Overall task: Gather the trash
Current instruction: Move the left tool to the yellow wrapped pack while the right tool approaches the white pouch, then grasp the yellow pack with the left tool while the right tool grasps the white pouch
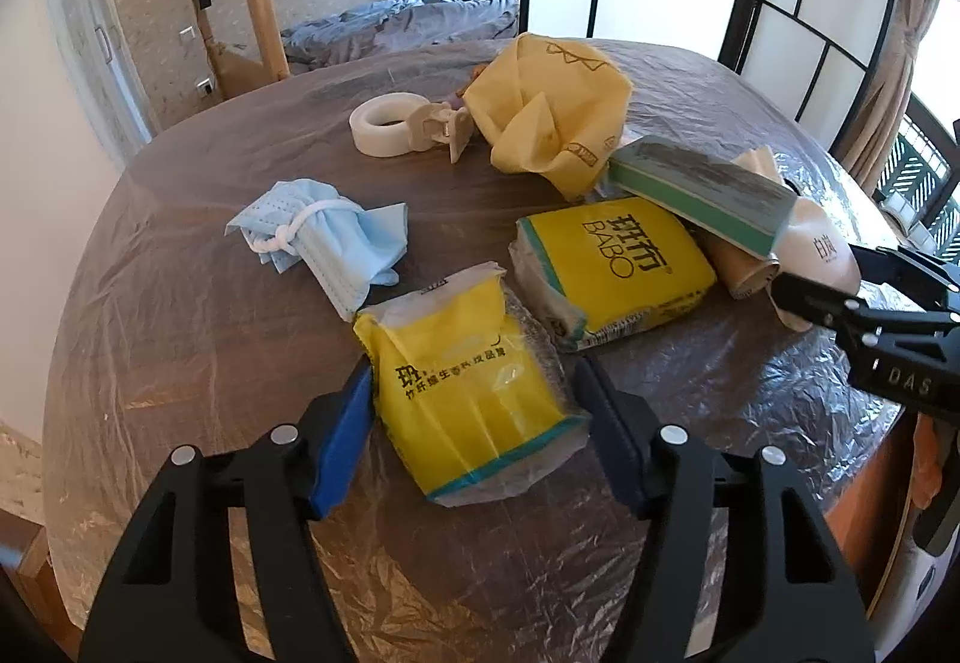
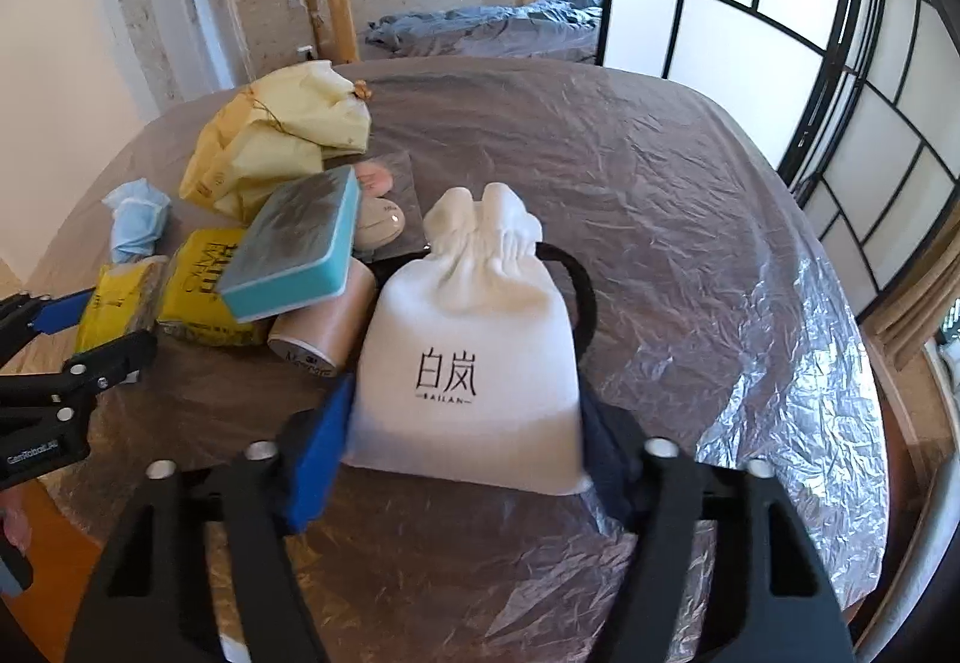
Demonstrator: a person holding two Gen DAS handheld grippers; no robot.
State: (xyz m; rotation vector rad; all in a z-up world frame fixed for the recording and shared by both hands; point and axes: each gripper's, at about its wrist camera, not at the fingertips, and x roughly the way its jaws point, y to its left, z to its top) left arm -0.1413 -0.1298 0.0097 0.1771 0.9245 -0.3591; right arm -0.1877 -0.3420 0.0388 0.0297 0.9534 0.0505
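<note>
Plastic-covered table (image 1: 180,303) is strewn with clutter, and the yellow tissue pack (image 1: 474,399) at lower centre is bracketed by the half-closed left gripper (image 1: 474,423) while the white drawstring pouch (image 2: 474,357) looks pinched by the right gripper (image 2: 468,441), probably for binning.

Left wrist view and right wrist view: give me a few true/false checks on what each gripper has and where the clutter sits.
1. The left gripper straddles a yellow plastic tissue pack. True.
2. The right gripper straddles a blue face mask. False: a white drawstring cloth pouch sits between its fingers; the crumpled blue face mask lies apart.
3. The teal-edged grey sponge block leans on other items. True.
4. The white tape roll sits on the sponge. False: it lies on the plastic-covered round table.
</note>
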